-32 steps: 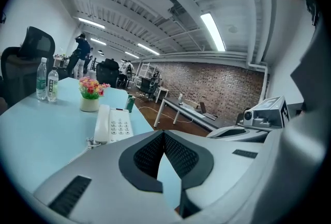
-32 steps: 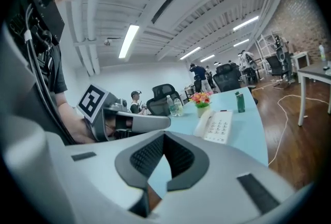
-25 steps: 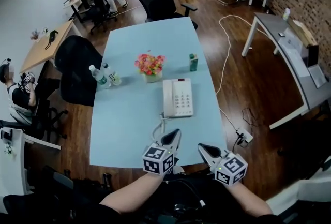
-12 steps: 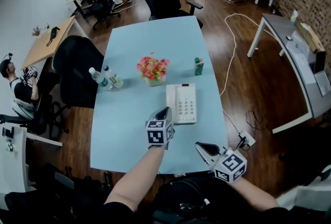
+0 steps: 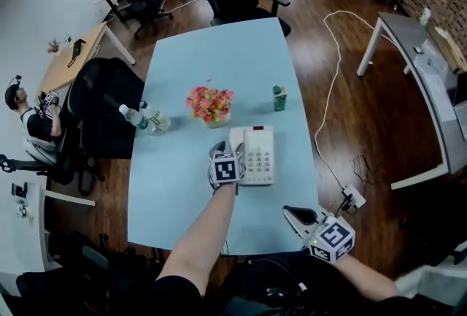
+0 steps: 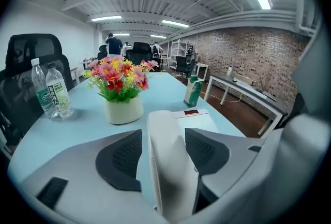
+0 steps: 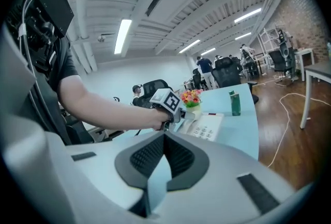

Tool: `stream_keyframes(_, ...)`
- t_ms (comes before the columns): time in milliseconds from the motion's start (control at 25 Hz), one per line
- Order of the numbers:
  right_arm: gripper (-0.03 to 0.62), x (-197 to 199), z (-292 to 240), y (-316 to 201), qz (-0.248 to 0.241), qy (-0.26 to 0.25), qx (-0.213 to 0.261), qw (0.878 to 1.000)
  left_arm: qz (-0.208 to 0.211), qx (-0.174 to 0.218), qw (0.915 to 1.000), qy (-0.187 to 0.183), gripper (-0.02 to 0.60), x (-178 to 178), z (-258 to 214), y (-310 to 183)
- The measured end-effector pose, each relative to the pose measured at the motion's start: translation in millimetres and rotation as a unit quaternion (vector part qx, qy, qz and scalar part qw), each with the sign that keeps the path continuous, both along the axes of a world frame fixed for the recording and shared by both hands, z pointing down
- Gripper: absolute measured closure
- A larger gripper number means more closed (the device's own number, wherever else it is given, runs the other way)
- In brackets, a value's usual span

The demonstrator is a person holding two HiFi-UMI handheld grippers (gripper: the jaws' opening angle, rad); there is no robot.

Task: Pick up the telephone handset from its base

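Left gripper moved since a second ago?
Yes: the left gripper went from the near edge of the light-blue table forward to the white desk telephone; its jaws are opening, with the white handset between them.

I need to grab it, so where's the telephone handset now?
Left gripper view: the handset rests on the phone base, left side, between the opening jaws of the left gripper, near the flower pot.
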State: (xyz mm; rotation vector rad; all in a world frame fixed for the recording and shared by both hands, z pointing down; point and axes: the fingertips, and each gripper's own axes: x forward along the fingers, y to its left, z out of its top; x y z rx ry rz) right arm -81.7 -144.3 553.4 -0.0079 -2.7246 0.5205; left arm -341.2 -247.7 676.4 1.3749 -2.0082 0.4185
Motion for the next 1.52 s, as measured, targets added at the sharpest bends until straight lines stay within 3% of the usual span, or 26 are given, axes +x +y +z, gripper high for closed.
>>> stream_keyframes(360, 0.577, 16, 12, -25, 0.032, 0.004, -0.014, 0.999, -0.005, -0.035, 0.9994, -0.008, 0.321, -5, 29, -23)
stream_keyframes(680, 0.577, 18, 12, -28, 0.045, 0.008, -0.013, 0.999, -0.009, -0.018, 0.9998, 0.005, 0.337, -6, 24, -26)
stream_keyframes(1120, 0.577, 6, -4, -5, 0.038, -0.004, 0.011, 0.999, 0.020, 0.094, 0.9932, 0.066, 0.341, 8, -38, -3)
stream_keyframes(1280, 0.576, -5, -12, 14, 0.026, -0.019, 0.020, 0.999, 0.017, 0.159, 0.9823, 0.098, 0.341, 10, -73, 33)
stream_keyframes(1520, 0.577, -21, -24, 52, 0.002, -0.032, 0.028, 0.999, 0.033, 0.242, 0.9591, 0.144, 0.341, 24, -125, 100)
